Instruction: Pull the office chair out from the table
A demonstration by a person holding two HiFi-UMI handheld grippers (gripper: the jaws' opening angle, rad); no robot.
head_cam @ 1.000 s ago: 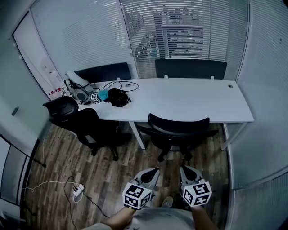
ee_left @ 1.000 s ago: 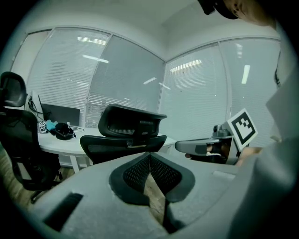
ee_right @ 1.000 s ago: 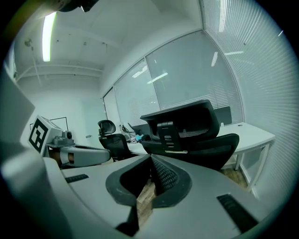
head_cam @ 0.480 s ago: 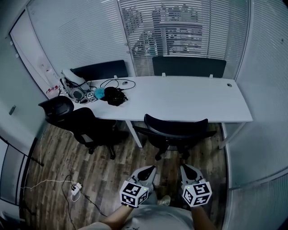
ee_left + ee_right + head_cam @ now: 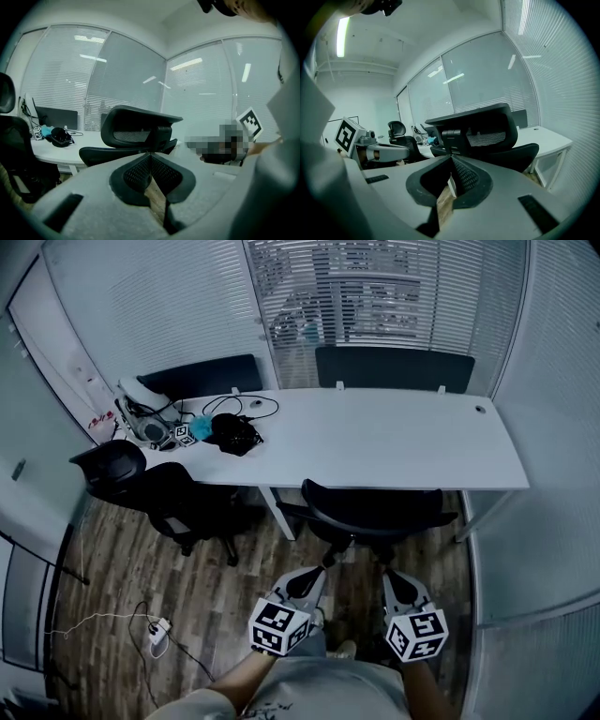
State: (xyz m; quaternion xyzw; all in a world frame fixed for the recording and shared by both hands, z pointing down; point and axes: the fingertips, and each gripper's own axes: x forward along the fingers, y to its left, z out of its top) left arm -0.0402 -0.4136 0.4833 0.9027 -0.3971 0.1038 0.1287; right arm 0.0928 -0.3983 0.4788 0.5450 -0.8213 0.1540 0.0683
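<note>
Office chair (image 5: 370,510) is sitting tucked in at the near edge of the white table (image 5: 403,442), with its backrest facing the person and its seat reaching partly under the tabletop. Both tongs are hanging low in the head view, right in front of the person's body. The chair is at 12 o'clock from them, near but not touching. Left gripper (image 5: 315,572) is pointing toward the chair with its jaws pressed together and gripping nothing. In its own view the mesh pads are meeting at the tip, and the chair back is showing just past them. Right gripper (image 5: 391,574) is doing the same deal: jaws closed on nothing, chair back looming dead ahead in its view. A second black chair (image 5: 183,502) is standing at about 10 o'clock from the grippers, by the table's left end. On that end of the table, a tangle of black cable and gear (image 5: 232,434) is lying around. On the wood floor (image 5: 234,596), at about 9 o'clock from the left gripper, a white power strip (image 5: 160,635) is lying with its cord trailing.
</note>
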